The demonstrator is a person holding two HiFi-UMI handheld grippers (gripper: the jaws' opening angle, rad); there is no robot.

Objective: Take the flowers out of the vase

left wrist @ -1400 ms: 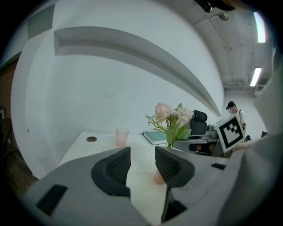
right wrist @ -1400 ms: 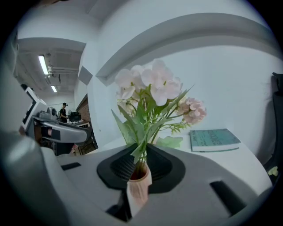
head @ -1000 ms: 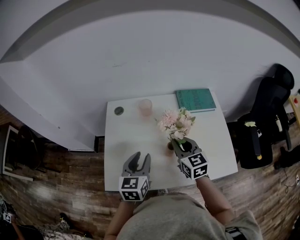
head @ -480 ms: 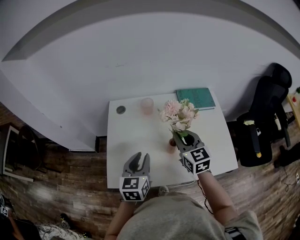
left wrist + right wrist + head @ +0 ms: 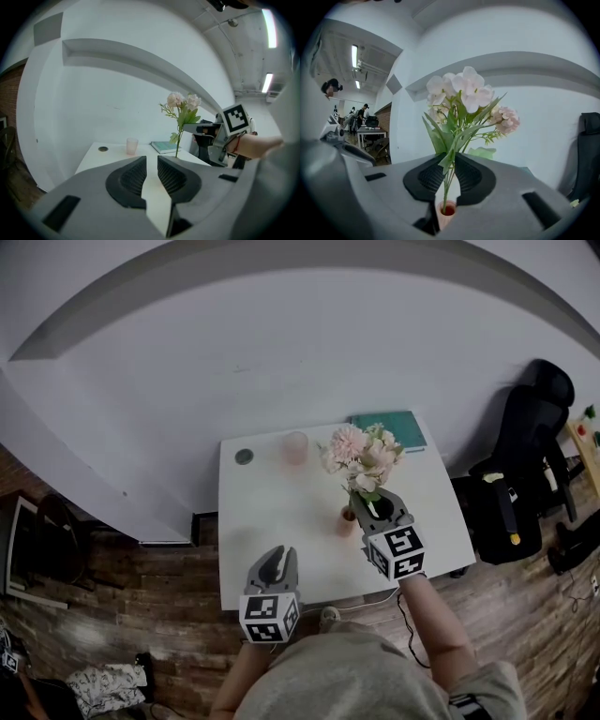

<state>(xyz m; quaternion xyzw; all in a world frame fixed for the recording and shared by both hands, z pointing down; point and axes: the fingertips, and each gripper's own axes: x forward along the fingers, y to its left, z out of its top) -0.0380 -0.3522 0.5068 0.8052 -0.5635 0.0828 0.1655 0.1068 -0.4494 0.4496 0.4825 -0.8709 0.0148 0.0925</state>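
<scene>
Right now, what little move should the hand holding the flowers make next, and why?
Probably lift the right gripper straight up. Its jaws are shut on the stems of the flowers, but the stem ends dip into the mouth of the vase, so a sideways pull might tip the vase over.

Even ceiling-strip light (image 5: 270,29), strong fisheye bending, perhaps slightly soft

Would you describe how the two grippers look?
The left gripper and right gripper are dark grey with jaws and black ribbed pads; each carries a white cube of black square markers. The left's jaws are closing, nothing between them. The person's top is grey.
</scene>
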